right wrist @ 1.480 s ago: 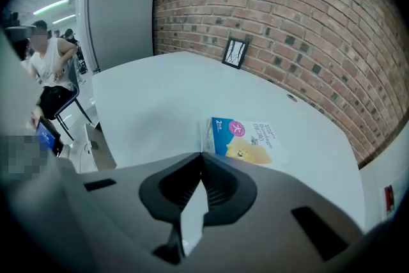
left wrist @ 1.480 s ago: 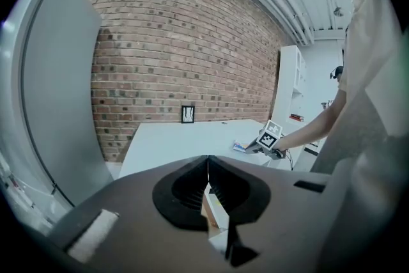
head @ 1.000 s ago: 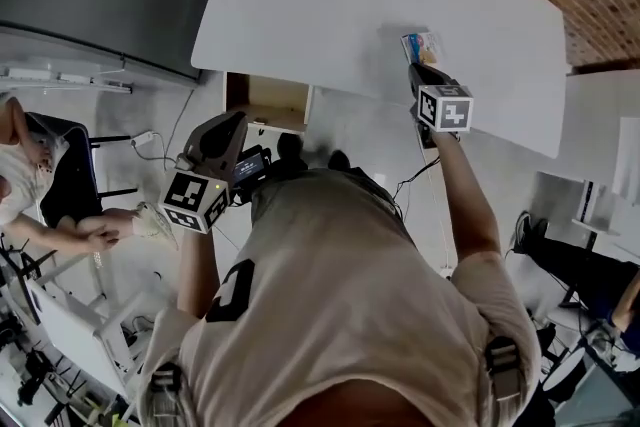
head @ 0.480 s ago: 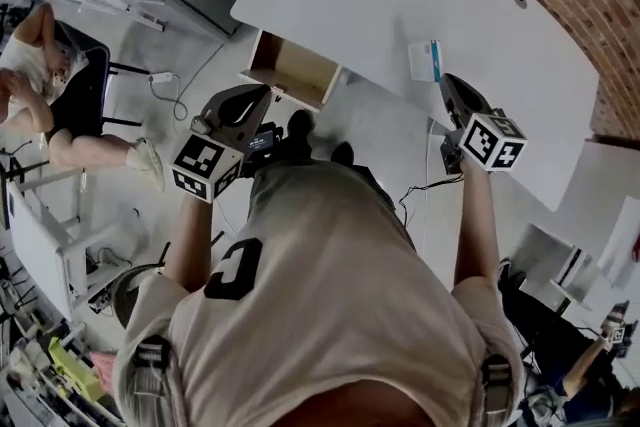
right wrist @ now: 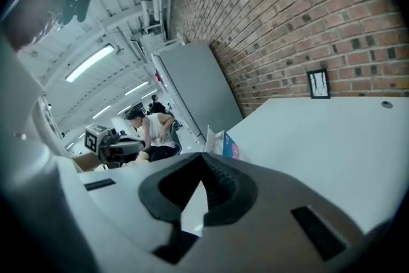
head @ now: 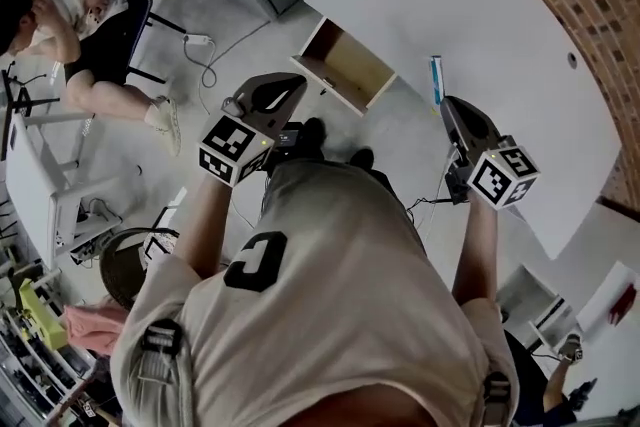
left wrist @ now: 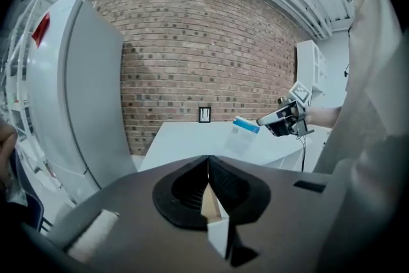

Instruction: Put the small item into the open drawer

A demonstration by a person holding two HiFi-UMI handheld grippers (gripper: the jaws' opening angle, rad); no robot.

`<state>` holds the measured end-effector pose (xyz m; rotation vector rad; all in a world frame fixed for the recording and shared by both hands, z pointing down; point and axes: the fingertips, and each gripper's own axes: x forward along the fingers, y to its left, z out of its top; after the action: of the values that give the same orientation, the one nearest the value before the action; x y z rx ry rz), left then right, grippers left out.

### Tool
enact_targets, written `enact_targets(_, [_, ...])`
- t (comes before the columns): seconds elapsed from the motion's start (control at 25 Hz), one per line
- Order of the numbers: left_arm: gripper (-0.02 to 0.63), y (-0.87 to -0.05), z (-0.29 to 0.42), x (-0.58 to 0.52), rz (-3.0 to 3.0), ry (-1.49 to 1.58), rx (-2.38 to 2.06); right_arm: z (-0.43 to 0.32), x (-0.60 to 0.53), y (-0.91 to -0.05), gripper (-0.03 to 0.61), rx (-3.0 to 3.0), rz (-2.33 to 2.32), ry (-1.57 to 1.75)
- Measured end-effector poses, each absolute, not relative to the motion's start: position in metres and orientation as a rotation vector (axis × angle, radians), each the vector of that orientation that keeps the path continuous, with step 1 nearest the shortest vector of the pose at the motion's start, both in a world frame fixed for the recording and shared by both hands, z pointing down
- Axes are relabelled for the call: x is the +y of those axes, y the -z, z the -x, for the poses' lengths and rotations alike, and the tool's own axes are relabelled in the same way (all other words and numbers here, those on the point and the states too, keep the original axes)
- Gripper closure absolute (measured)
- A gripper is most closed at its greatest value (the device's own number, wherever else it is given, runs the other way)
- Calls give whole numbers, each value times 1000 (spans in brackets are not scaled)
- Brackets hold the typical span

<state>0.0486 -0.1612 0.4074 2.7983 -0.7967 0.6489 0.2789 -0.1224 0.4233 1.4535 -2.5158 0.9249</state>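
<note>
**Small item is off the bench; the open drawer comes next**

1 second ago my right tongs [head: 447, 105] were down at the small item [head: 437, 80], which lay flat on the bench [head: 520, 15], well apart from the open drawer [head: 352, 65]. Now the item is clear of the bench top and stands on edge at the tips of those tongs. They are clamped on it: in the right gripper view the 2 jaws meet and the thin packet sticks out just past them. I judge the pickup done, so only the carry and the drop remain.

Measured from the drawer, the item hangs near it, off its right side in the head view and about level with the bench edge. It is not yet over the drawer's opening. My right tongs sit just behind the item, on the side away from the drawer.

My left tongs [head: 290, 87] are closed and empty. They are near the drawer's opposite, left side and point toward it. In the left gripper view its wooden inside shows just below the closed tips.

As I see it, the item must cross to above the opening before I release, and my left tongs should stay clear of the drawer's front.
</note>
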Motion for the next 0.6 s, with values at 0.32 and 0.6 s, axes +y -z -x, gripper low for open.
enact_targets(0.32, [607, -445, 82, -234, -2680, -581, -896, -135, -214, -509, 575, -2374, -1190, -969])
enact_targets(0.6, [607, -468, 151, -258, -2652, -530, -943, -68, -242, -593, 575, -2199, -1056, -864])
